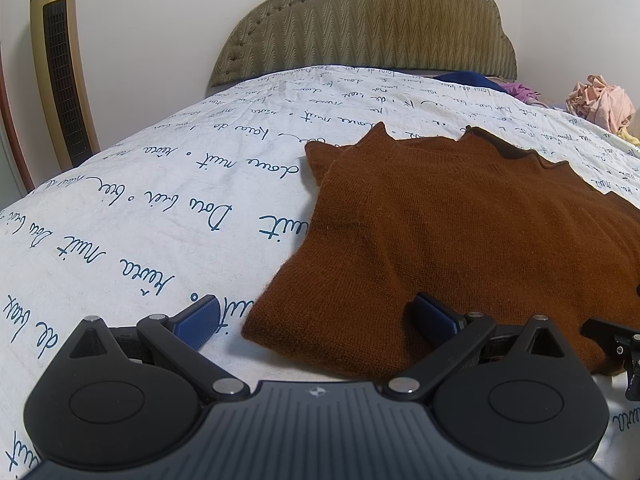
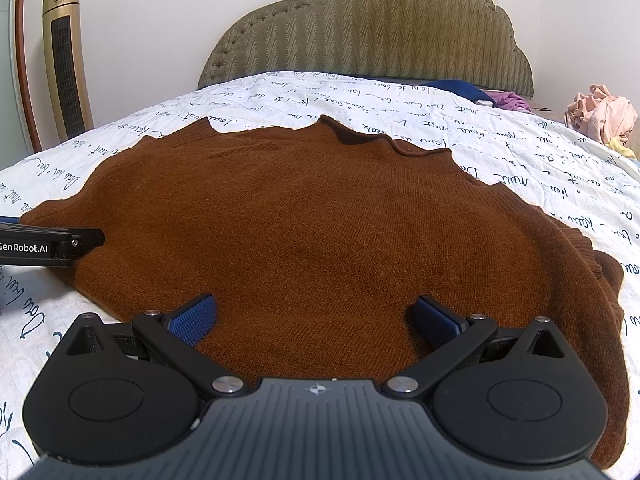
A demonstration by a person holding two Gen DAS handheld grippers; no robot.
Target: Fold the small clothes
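The bed's white quilted cover printed with dark blue handwriting point(image 2: 400, 96) fills most of both views, running back to a padded olive headboard with a wavy pattern point(image 2: 360, 24). On it, spread nearly flat and front of centre, lies the task's thing: a rust-brown knitted sweater point(image 2: 320, 220), its neck end toward the headboard and its hem edge toward me. Its right side is bunched where a ribbed cuff and sleeve are folded in.

I judge the knit soft, limp and fairly thick, with some weight; it will drape and sag from whatever I pinch, and the fuzzy wool should grip my ribbed pads rather than slide. Nothing fragile here, though a loose knit can stretch if dragged across the cover.

My right gripper point(image 2: 316, 320) hovers low over the near hem with its jaws spread wide and nothing between them. My left gripper point(image 1: 316, 320) is likewise wide open and empty, straddling the sweater's near left corner: one blue pad sits over the bare cover, the other over the wool.

The best hold, I think, is the hem at both near corners, taking both layers together.

A tall gold tower fan point(image 2: 64, 52) stands at the left wall, and a crumpled pink garment point(image 2: 600, 112) waits far right.
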